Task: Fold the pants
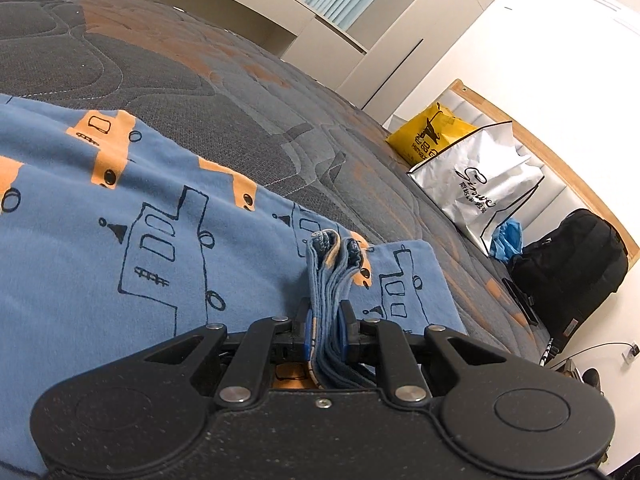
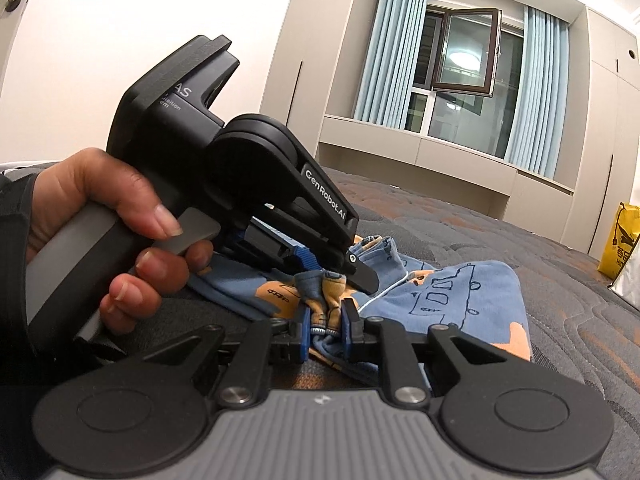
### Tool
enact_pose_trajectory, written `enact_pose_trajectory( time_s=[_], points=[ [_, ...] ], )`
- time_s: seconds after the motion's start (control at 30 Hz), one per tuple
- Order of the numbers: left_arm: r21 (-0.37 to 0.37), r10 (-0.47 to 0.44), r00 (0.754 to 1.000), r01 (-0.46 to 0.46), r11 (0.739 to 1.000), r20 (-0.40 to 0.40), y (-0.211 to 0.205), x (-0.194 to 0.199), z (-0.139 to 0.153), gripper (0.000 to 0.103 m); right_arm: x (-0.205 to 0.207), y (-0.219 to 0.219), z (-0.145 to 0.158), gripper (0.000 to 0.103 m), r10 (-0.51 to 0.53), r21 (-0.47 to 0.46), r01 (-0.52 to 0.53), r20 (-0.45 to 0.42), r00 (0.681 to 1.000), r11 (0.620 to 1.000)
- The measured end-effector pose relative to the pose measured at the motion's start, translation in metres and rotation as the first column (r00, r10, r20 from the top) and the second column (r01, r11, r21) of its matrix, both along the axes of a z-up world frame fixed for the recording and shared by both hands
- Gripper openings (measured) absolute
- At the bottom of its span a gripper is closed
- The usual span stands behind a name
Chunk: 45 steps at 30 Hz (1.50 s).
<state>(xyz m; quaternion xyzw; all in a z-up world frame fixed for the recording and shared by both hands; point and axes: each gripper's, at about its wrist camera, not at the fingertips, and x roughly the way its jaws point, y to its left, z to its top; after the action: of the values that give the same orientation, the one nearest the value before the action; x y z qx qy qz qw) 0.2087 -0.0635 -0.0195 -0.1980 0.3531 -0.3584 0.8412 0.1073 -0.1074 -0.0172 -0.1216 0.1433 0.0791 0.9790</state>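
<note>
A person's left hand [image 2: 100,216] is seen at the left of the right-wrist view, wrapped around the grey handle of the left gripper [image 2: 320,266], whose dark fingers reach down to a bunched edge of the blue pants [image 2: 452,292]. In the left-wrist view, that left gripper [image 1: 326,326] is shown nearly closed, its blue-padded jaws pressed on a stack of folded fabric layers. The pants [image 1: 100,240], printed with orange and black vehicles, are spread across a grey-and-orange quilted mattress [image 1: 200,64]. The right gripper [image 2: 326,328] is likewise narrowed onto a gathered bundle of the same cloth, apparently the waistband, though the bunching makes this hard to confirm. Further right, a yellow bag [image 1: 434,136], a silver bag [image 1: 480,184] and a black backpack [image 1: 568,256] are seen beside the bed.
</note>
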Motion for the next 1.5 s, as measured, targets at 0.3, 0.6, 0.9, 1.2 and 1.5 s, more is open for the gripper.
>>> enact_pose_trajectory(
  time_s=[0.3, 0.6, 0.9, 1.2, 1.5],
  points=[
    [-0.011, 0.026, 0.999, -0.027, 1.0, -0.038, -0.003, 0.002, 0.006, 0.012, -0.003, -0.004, 0.004, 0.019, 0.005, 0.027, -0.004, -0.007, 1.0, 1.0],
    [-0.019, 0.037, 0.999, -0.037, 0.999, 0.003, 0.012, -0.001, 0.039, 0.01, 0.003, -0.008, 0.031, 0.02, 0.021, 0.163, -0.012, -0.05, 0.999, 0.987],
    [0.073, 0.145, 0.989, -0.144, 0.987, -0.009, 0.088, 0.012, 0.047, 0.01, 0.022, 0.042, 0.049, 0.02, 0.195, 0.201, -0.176, -0.077, 0.978, 0.964],
    [0.048, 0.129, 0.99, -0.126, 0.991, -0.053, 0.115, 0.033, 0.02, 0.014, 0.036, 0.066, 0.039, 0.035, 0.212, 0.174, -0.185, -0.156, 0.965, 0.967],
    [-0.006, 0.205, 0.979, -0.205, 0.979, -0.017, 0.129, 0.022, 0.029, 0.069, 0.018, 0.042, 0.044, 0.097, 0.229, 0.215, -0.207, -0.08, 0.97, 0.954]
  ],
)
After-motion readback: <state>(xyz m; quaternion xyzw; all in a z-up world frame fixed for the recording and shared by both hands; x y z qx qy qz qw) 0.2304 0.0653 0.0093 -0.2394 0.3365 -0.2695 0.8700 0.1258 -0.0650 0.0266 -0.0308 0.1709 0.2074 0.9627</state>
